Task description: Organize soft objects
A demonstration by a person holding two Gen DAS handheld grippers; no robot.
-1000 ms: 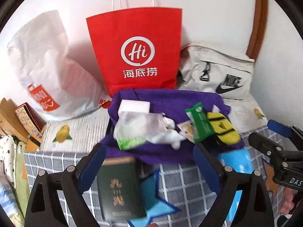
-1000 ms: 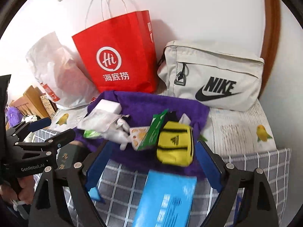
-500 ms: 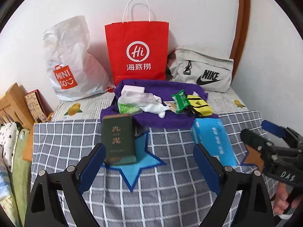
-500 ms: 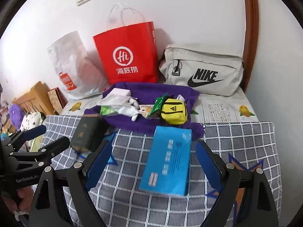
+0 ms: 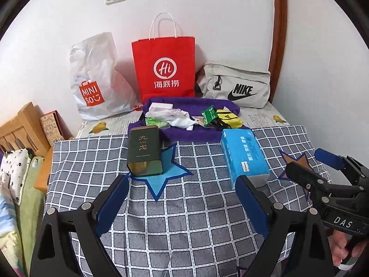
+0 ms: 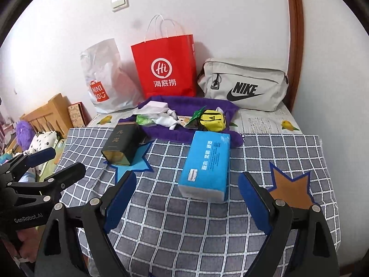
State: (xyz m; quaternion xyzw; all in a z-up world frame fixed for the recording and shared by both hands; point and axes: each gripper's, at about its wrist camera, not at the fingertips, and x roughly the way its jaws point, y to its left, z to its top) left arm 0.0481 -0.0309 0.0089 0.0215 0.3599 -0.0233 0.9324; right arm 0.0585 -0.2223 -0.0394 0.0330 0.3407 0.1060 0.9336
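Both claws spread, empty: right claw (image 6: 186, 198) just short of tissue pack (image 6: 206, 165).

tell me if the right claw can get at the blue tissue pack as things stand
Probably yes. The right claw is open and empty, with the blue tissue pack lying flat on the checked cloth straight ahead of it. Nothing lies between them; the dark green tin sits off to the left.

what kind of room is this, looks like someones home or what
Most likely a bedroom or spare room at home, not a lab. A wooden headboard and patterned bedding sit at the left, shopping bags like the Miniso bag lean on the wall, and a checked cloth covers the work surface.
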